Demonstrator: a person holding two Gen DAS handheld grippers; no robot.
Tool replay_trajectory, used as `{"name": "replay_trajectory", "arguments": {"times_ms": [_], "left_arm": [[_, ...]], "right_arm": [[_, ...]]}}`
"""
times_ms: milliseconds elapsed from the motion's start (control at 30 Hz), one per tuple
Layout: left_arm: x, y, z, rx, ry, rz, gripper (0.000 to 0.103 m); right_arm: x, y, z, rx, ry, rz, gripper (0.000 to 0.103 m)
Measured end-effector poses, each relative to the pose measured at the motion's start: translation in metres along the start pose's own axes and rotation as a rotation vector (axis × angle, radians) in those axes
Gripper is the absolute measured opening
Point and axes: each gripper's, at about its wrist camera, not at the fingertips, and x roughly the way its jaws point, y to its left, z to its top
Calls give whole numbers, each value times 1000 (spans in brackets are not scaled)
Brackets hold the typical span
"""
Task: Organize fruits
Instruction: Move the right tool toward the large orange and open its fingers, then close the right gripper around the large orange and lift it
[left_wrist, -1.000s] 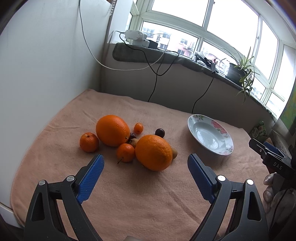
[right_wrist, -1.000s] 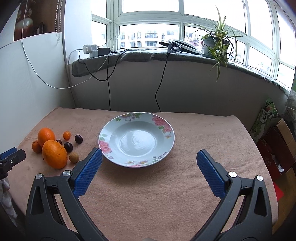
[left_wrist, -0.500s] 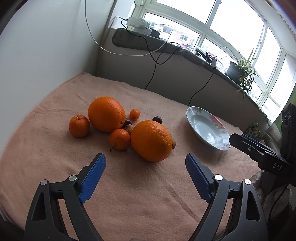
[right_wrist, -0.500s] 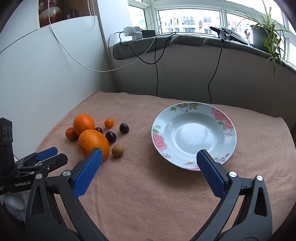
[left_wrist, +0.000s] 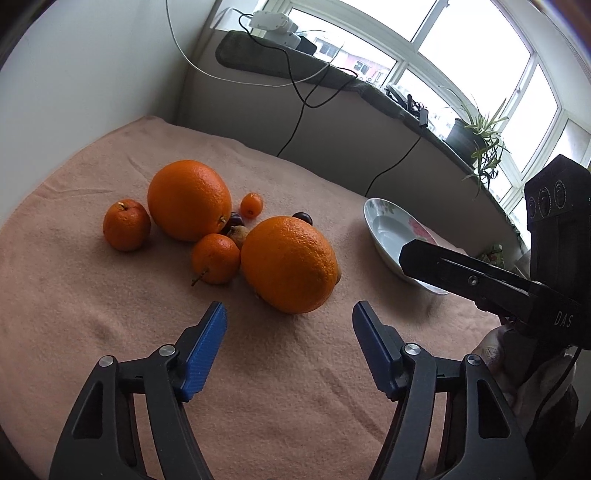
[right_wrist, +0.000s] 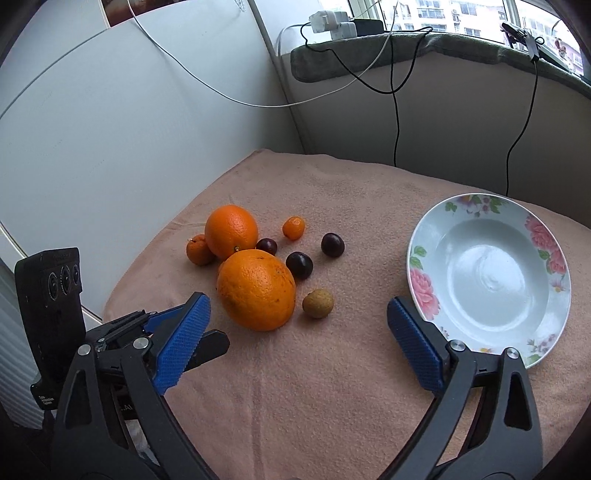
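Observation:
A pile of fruit lies on the peach cloth: a near big orange (left_wrist: 290, 264) (right_wrist: 256, 290), a far big orange (left_wrist: 189, 200) (right_wrist: 231, 230), two tangerines (left_wrist: 126, 224) (left_wrist: 215, 258), a kumquat (right_wrist: 294, 228), three dark plums (right_wrist: 299, 264) and a brown longan (right_wrist: 318, 303). A floral plate (right_wrist: 487, 273) (left_wrist: 388, 230) stands empty to the right. My left gripper (left_wrist: 290, 341) is open just in front of the near orange. My right gripper (right_wrist: 297, 334) is open, empty, near the longan.
A white wall runs along the left of the table (right_wrist: 332, 387). Behind it is a ledge with a grey mat, a power strip (right_wrist: 330, 20) and hanging cables. A potted plant (left_wrist: 476, 138) stands on the sill. The two grippers are close together.
Both grippers have moved toward the fruit pile. The right one swung left from facing the plate. The left one dropped closer to the near orange.

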Motion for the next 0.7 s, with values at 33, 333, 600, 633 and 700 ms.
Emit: {"name": "replay_trajectory", "arguments": {"times_ms": [33,333,600,633,700], "left_arm": [[1,1,0,-3,3,-5,67],[8,3,2,-7,7,-22,58],[15,6,4,-16,21,-36,52],[15,6,3,-16,22,-36,52],[16,6,4,-16,23,-39,51]], "right_arm": [[3,3,1,-9,7,14,96],[37,10,8,-17,105,111,86],[56,20,12,-68,156,138,77],[57,21,13,-74,162,140,77],[61,23,13,-85,169,135,76]]}}
